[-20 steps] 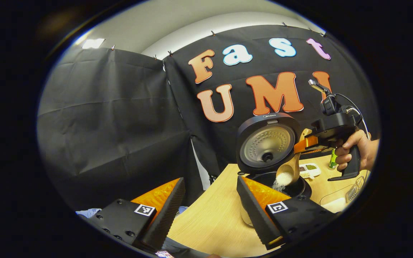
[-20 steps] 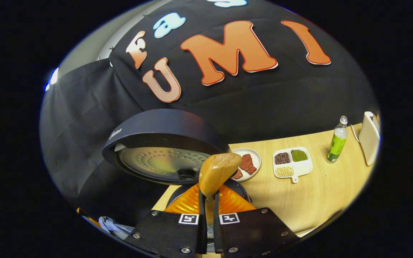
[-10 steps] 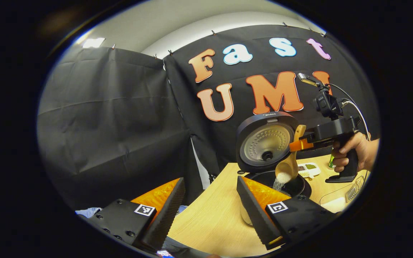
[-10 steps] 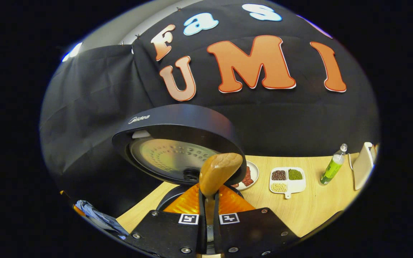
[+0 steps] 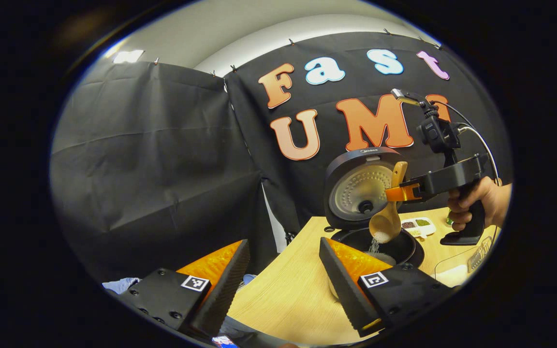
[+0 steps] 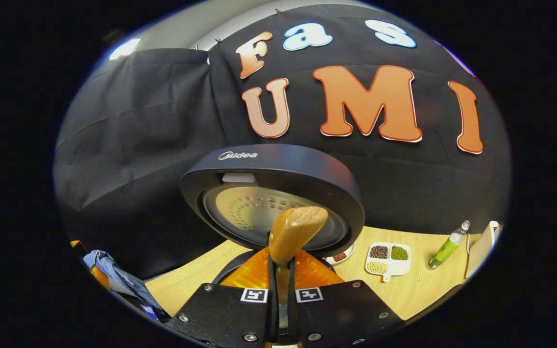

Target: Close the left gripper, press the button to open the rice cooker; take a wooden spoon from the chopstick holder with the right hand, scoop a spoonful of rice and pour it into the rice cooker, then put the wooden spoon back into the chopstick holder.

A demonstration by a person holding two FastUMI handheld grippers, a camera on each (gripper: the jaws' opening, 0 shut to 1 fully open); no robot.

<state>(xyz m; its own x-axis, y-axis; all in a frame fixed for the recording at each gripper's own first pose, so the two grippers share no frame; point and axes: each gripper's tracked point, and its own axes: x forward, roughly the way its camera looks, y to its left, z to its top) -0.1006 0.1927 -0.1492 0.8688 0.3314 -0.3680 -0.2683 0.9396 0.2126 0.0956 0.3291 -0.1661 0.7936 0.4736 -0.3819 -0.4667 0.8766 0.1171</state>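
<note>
The rice cooker (image 5: 361,193) stands open on the wooden table, its round lid (image 6: 278,179) upright and its dark pot (image 5: 394,244) below. My right gripper (image 5: 404,192), held by a hand (image 5: 476,203), is shut on the wooden spoon (image 5: 387,222). The spoon's bowl tips down over the pot and white rice falls from it. In the right gripper view the spoon (image 6: 295,232) sticks up between my right gripper (image 6: 282,270) fingers, in front of the lid. My left gripper (image 5: 283,270) hangs open near the table's left end, nothing between its fingers.
A white divided dish of beans (image 6: 387,256), a small plate (image 6: 344,255) and a green bottle (image 6: 445,246) stand on the table (image 6: 423,290) to the right of the cooker. A white appliance (image 6: 479,244) is at the far right. Blue cloth (image 6: 109,270) lies at the left.
My right gripper has risen and tilted the spoon steeper over the pot; rice keeps pouring out. The left gripper has hardly moved.
</note>
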